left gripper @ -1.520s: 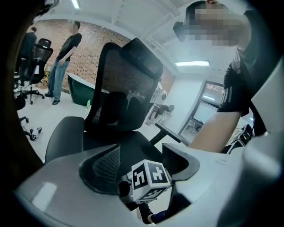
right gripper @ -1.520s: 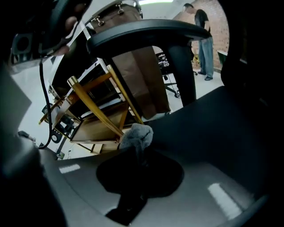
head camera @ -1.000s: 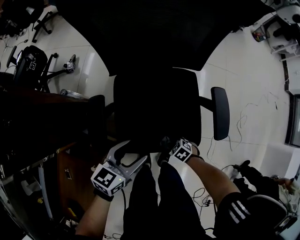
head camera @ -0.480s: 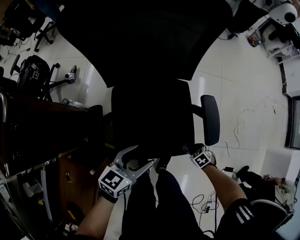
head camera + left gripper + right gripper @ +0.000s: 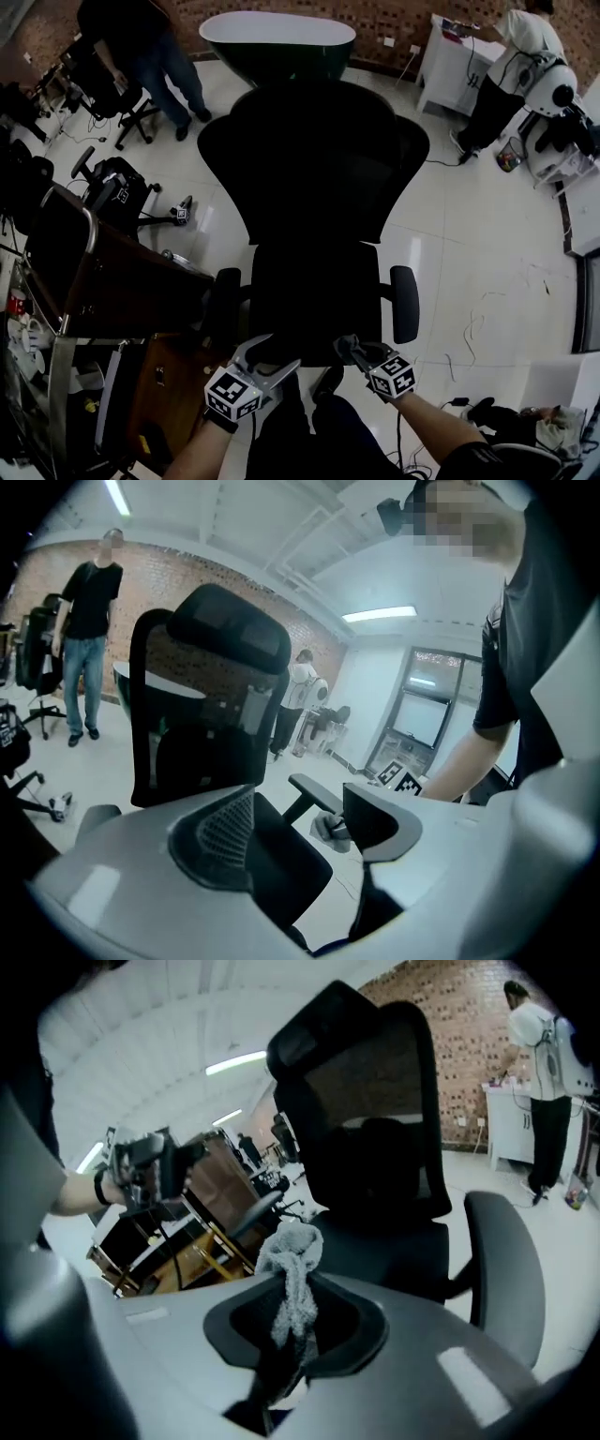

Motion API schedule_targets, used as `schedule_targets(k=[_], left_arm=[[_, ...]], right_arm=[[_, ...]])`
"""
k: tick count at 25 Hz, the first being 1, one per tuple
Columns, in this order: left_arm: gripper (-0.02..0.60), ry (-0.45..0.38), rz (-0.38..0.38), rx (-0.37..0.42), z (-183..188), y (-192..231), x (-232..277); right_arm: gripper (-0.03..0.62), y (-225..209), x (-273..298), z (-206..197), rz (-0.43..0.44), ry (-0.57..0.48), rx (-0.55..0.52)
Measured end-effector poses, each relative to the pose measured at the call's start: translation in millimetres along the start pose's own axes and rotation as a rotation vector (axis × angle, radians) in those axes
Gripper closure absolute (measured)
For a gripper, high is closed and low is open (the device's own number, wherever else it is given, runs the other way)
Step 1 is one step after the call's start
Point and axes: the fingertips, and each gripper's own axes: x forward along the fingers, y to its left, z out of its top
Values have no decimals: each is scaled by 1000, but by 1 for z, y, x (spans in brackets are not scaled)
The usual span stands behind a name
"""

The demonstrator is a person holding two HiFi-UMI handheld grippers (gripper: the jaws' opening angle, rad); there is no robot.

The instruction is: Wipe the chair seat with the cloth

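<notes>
The black office chair fills the middle of the head view, its seat (image 5: 314,295) just beyond both grippers. My right gripper (image 5: 349,348) hovers at the seat's front edge, shut on a grey cloth (image 5: 292,1252) that bunches up out of its jaws. The seat (image 5: 398,1241) lies just past it in the right gripper view. My left gripper (image 5: 270,356) stands open and empty at the seat's front left corner. Through its jaws, the left gripper view shows the seat (image 5: 281,860), the right armrest (image 5: 314,794) and the cloth (image 5: 328,829).
A brown wooden desk (image 5: 122,281) stands close on the left. Another chair (image 5: 117,192) is behind it. Two people stand at the back (image 5: 141,47) (image 5: 511,56), near a white cabinet (image 5: 441,56). Cables (image 5: 487,253) trail over the white floor on the right.
The head view has lifted, so the whole chair and room now show. My right gripper has drawn back from over the seat to its front edge. The left gripper has stayed open.
</notes>
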Motion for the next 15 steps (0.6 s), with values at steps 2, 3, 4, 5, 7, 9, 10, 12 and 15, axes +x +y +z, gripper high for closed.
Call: schedule_targets(k=[2, 3, 4, 5, 7, 9, 10, 12, 15], left_arm=[[261, -41, 18, 6, 16, -8, -15], [261, -60, 24, 9, 23, -13, -24], [261, -74, 27, 14, 30, -19, -32], [261, -84, 27, 21, 34, -25, -40], [261, -104, 18, 38, 42, -41, -55], [261, -136, 6, 62, 48, -54, -71], [261, -152, -1, 74, 49, -62, -82], [261, -178, -16, 95, 43, -80, -108], [261, -194, -36, 124, 28, -106, -150]], right_arm=[[543, 32, -18, 41, 38, -96, -20], [543, 47, -28, 61, 53, -142, -27], [543, 62, -38, 79, 65, -187, -32], [543, 75, -50, 95, 75, -228, -35], [543, 99, -72, 117, 85, -296, -43], [543, 120, -90, 131, 86, -351, -56], [543, 133, -99, 133, 85, -374, -62], [543, 163, -116, 129, 79, -414, -72], [543, 208, -141, 118, 58, -476, -74]])
